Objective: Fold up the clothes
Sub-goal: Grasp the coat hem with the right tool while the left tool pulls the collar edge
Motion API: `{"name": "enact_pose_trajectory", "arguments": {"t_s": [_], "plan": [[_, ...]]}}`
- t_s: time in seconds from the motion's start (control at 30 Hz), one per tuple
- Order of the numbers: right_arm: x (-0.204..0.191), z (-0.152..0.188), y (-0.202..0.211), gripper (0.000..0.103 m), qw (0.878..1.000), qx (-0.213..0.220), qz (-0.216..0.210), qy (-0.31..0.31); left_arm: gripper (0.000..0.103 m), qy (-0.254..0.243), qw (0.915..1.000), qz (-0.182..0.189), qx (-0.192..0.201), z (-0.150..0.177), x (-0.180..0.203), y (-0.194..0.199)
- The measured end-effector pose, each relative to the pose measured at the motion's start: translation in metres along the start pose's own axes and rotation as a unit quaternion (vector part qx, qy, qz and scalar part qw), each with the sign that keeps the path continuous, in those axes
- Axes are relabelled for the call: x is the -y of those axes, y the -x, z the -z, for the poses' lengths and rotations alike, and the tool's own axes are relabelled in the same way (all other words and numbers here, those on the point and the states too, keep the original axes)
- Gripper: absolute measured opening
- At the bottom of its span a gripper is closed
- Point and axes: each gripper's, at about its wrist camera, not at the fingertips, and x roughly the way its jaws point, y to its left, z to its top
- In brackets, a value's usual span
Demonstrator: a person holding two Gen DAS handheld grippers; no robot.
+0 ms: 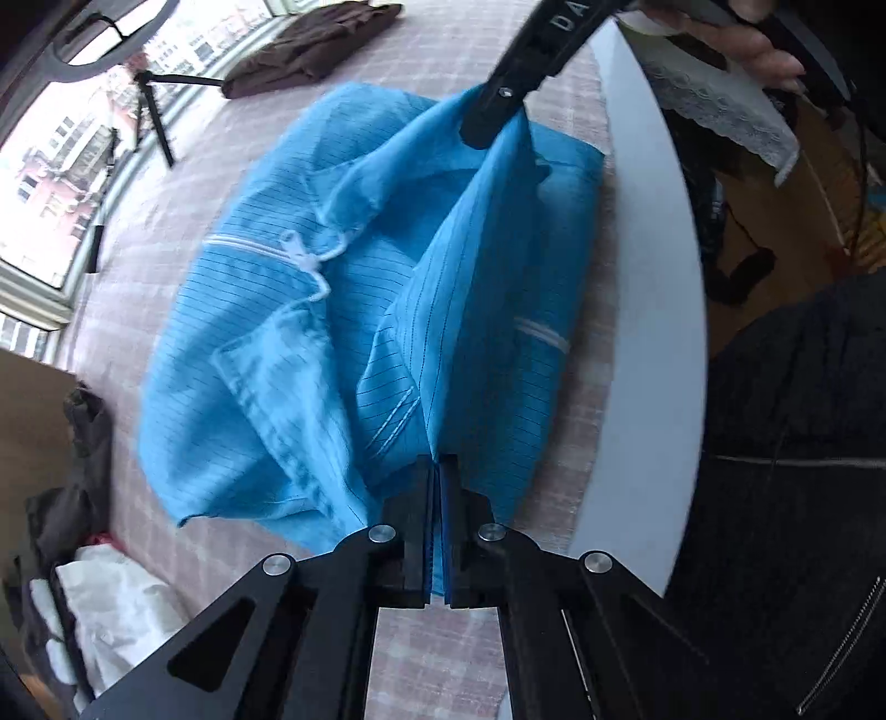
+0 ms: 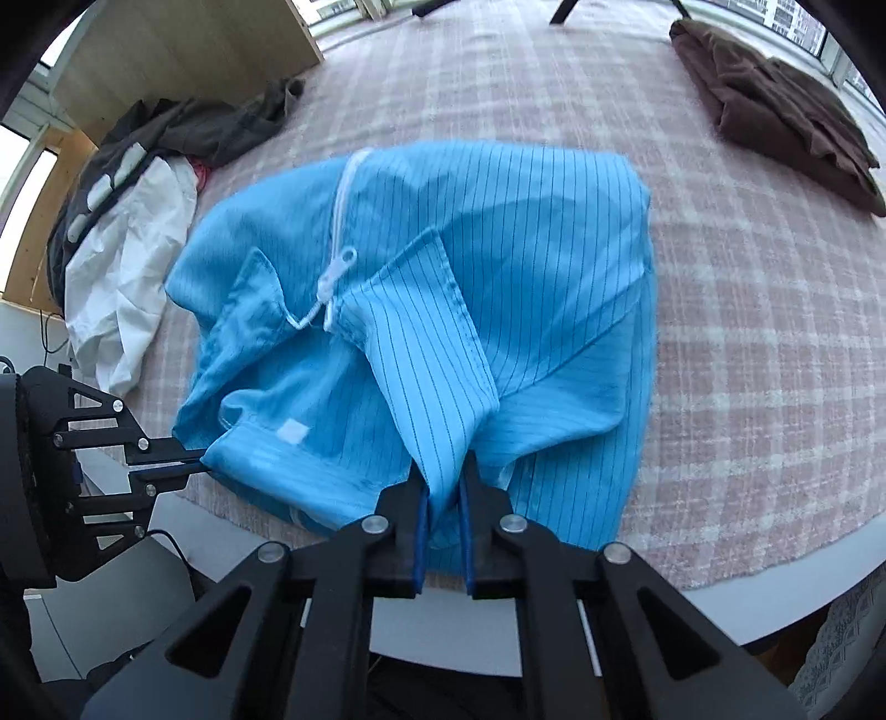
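Observation:
A light blue pinstriped garment (image 1: 266, 310) with a white zipper lies crumpled on the pink plaid tablecloth (image 2: 747, 360). My left gripper (image 1: 440, 471) is shut on a fold of its near edge, and the cloth rises in a ridge from the pads. At the far end of that ridge, my right gripper (image 1: 487, 135) pinches the same fabric. In the right wrist view the right gripper (image 2: 441, 482) holds a bunched strip of the blue garment (image 2: 554, 232) between its blue pads. My left gripper (image 2: 202, 464) shows at the left, clamped on the garment's corner.
A folded brown garment (image 2: 775, 111) lies at the table's far side. A pile of white and dark clothes (image 2: 127, 238) sits by a wooden board (image 2: 183, 50). The table's white rim (image 1: 653, 332) runs close to a person in a black jacket (image 1: 803, 498).

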Motion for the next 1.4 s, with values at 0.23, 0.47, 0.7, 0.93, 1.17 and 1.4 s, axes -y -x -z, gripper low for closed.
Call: {"name": "enact_pose_trajectory", "arguments": {"t_s": [0.23,0.47,0.7,0.93,1.17,1.4], "plan": [[-0.006,0.018,0.021,0.006,0.993,0.11,0.028,0.024,0.001,-0.022,0.997,-0.051,0.054,0.015,0.021,0.006],[-0.002,0.059,-0.027,0.012,0.998,0.057,0.022,0.025,0.014,-0.005,0.9994,0.006,0.034,0.028,0.021,-0.005],[-0.007,0.067,0.047,0.029,0.991,0.131,0.019,0.027,0.014,0.067,0.9923,0.06,0.086,0.024,-0.011,0.041],[-0.037,0.024,0.018,0.005,0.994,0.082,-0.065,0.038,0.01,0.109,0.9835,0.114,0.088,-0.024,-0.027,-0.001],[-0.039,0.02,-0.06,0.005,0.997,-0.018,-0.01,0.076,0.009,0.133,0.9761,0.165,0.05,-0.025,-0.027,-0.037],[-0.061,0.019,-0.024,0.005,0.994,0.02,-0.035,0.103,0.009,0.188,0.97,0.114,0.103,0.004,-0.063,0.019]]}}
